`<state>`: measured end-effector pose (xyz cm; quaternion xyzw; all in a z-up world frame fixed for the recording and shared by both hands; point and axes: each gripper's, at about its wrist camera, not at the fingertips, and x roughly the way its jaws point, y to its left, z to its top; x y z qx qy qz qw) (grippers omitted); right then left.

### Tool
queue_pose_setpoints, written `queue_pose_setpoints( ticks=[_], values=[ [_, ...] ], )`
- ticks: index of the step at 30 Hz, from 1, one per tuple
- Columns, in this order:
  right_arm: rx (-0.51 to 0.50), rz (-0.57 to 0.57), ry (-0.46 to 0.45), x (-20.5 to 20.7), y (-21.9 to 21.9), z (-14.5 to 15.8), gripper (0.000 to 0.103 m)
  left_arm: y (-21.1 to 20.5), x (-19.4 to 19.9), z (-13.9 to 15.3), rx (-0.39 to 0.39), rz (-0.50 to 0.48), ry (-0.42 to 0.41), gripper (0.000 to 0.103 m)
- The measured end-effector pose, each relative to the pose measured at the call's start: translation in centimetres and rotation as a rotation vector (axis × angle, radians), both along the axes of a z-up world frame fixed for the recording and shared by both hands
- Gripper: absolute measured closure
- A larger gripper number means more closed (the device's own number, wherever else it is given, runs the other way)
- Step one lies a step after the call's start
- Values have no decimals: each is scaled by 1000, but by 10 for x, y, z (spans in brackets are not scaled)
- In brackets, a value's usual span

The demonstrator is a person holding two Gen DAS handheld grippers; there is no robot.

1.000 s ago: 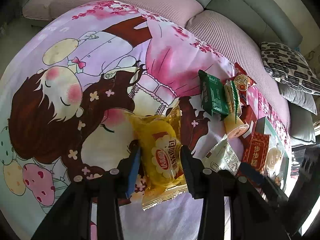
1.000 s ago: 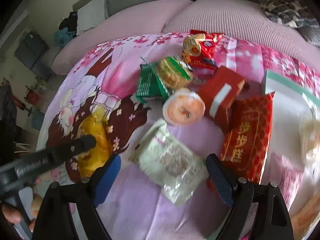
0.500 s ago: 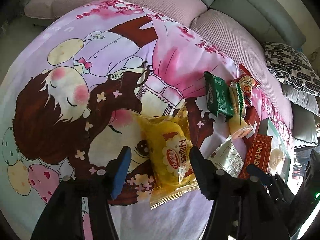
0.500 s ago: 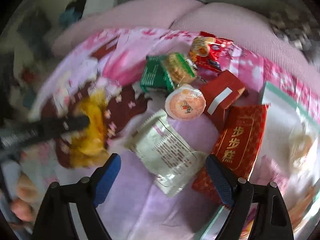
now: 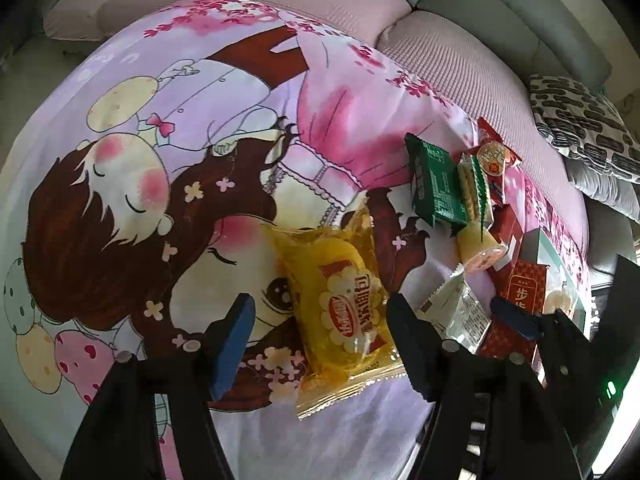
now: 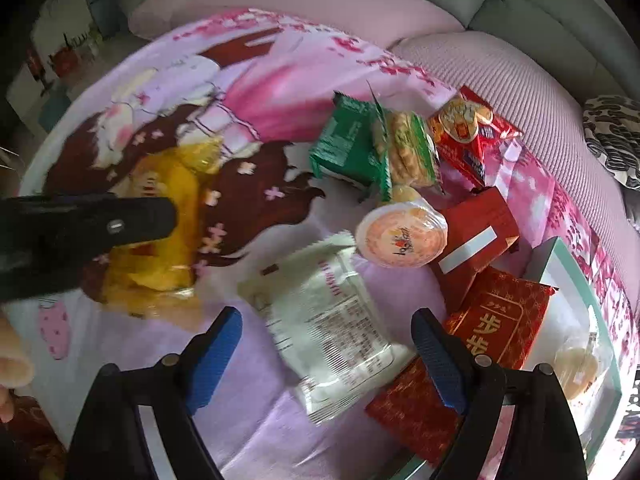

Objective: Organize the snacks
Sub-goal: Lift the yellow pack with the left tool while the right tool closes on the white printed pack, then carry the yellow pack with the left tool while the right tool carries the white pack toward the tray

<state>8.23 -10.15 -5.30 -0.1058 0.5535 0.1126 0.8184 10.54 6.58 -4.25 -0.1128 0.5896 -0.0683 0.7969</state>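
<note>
A yellow bread bag (image 5: 340, 304) lies flat on the cartoon blanket (image 5: 200, 128) between the fingers of my left gripper (image 5: 320, 316). Its jaws are opening and the pads stand clear of the bag. The right wrist view shows the same yellow bag (image 6: 168, 216) under a black left finger (image 6: 100, 224). My right gripper (image 6: 326, 320) is open, straddling a white packet (image 6: 328, 328) without pressing it. Beyond it lie a jelly cup (image 6: 400, 232), a green pack (image 6: 348, 140), a cracker pack (image 6: 408, 148), a red bag (image 6: 468, 128) and a red box (image 6: 476, 228).
A red pack with gold characters (image 6: 496, 320) lies against a white tray with a teal rim (image 6: 568, 264) at the right. A pink sofa cushion (image 5: 460, 64) and a patterned pillow (image 5: 580, 120) border the blanket. A hand (image 6: 12, 360) shows at the left edge.
My left gripper's jaws have spread apart and let go of the yellow bag, which stays on the blanket. The right gripper has rolled and shifted over the white packet.
</note>
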Motion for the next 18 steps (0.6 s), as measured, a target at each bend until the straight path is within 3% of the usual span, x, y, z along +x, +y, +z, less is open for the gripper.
queue_pose_setpoints(
  ticks=[6, 12, 18],
  values=[
    [92, -92, 0, 8, -17, -6, 20, -7, 1, 0, 13, -17, 0, 34],
    [183, -185, -24, 4, -22, 1, 41, -11, 2, -3, 17, -28, 7, 33],
    [250, -299, -19, -11, -26, -1, 46, -16, 4, -12, 16, -38, 25, 33]
  ],
)
